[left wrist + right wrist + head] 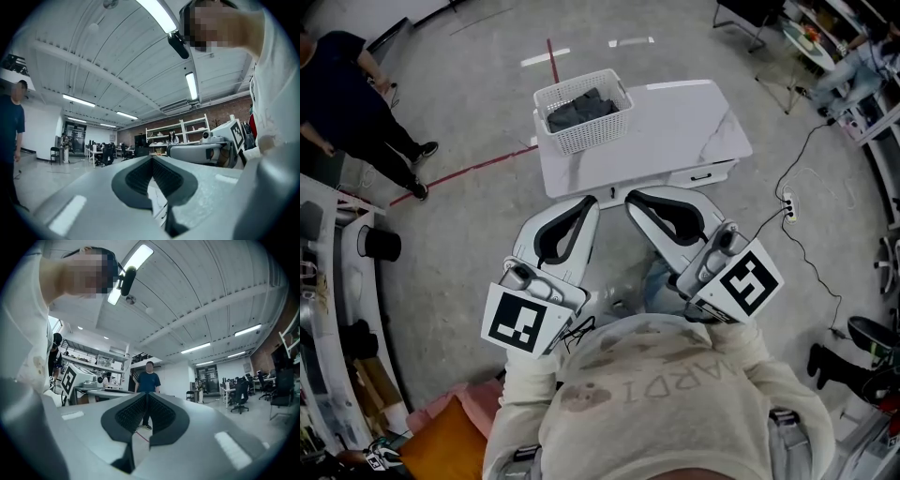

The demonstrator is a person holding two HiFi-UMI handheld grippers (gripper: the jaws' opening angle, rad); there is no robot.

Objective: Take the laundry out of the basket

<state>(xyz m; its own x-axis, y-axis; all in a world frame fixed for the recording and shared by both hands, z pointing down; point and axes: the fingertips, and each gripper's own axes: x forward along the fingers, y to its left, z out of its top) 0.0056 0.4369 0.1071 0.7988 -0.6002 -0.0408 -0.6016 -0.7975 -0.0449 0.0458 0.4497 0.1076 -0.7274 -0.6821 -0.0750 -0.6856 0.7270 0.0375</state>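
Both claws are held close in front of the person's chest, aimed toward the tabletop (680,127) but well short of it. The left claw (585,201) is clenched, its ribbed pads meeting at the tips with nothing between them, as the left gripper view confirms (151,157). The right claw (631,198) is likewise clenched and empty, tips together in the right gripper view (146,393). Each carries a cube with a black-and-white square marker; the right one (748,281) faces the head camera.

The white perforated laundry basket (589,137) stands on the tabletop's far left corner. The dark grey laundry (581,109) lies bunched inside it, untouched.

The only readable writing is "MARDI", printed on the person's pale sweatshirt (661,384) and seen upside down from above.

A bystander in dark clothes (347,103) stands on the floor to the left, near a red tape line (469,172).
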